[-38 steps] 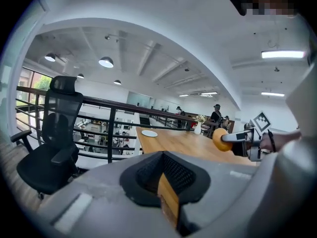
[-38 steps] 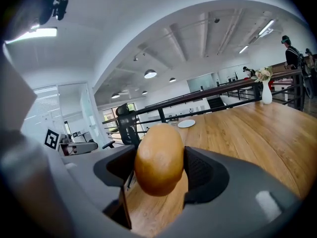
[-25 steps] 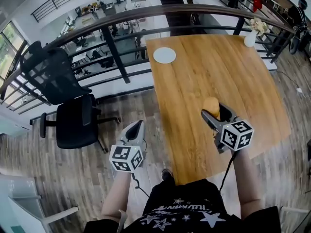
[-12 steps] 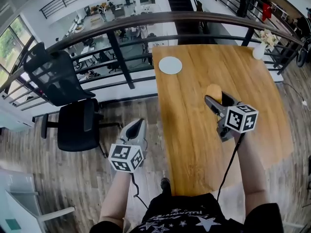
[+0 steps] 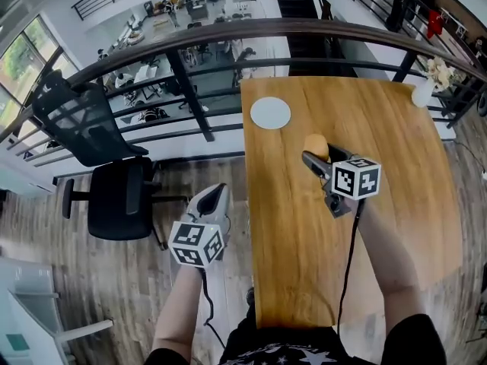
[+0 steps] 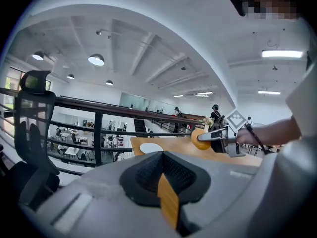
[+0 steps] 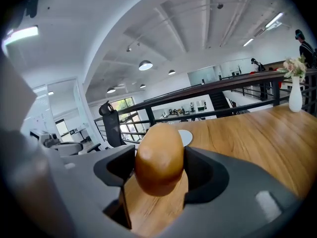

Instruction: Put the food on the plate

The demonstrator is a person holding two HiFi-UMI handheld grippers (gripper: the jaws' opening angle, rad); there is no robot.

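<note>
Bread roll [image 7: 159, 158], judged light, soft and crushable, sits clamped across its middle in the wide-set right gripper [image 5: 318, 157], while the left gripper [image 5: 215, 195] is closed and empty.

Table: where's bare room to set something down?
Bare wood between the plate and the vase, and most of the near half of the table. Busy only mid-table, where the right tool holds the bun.
</note>
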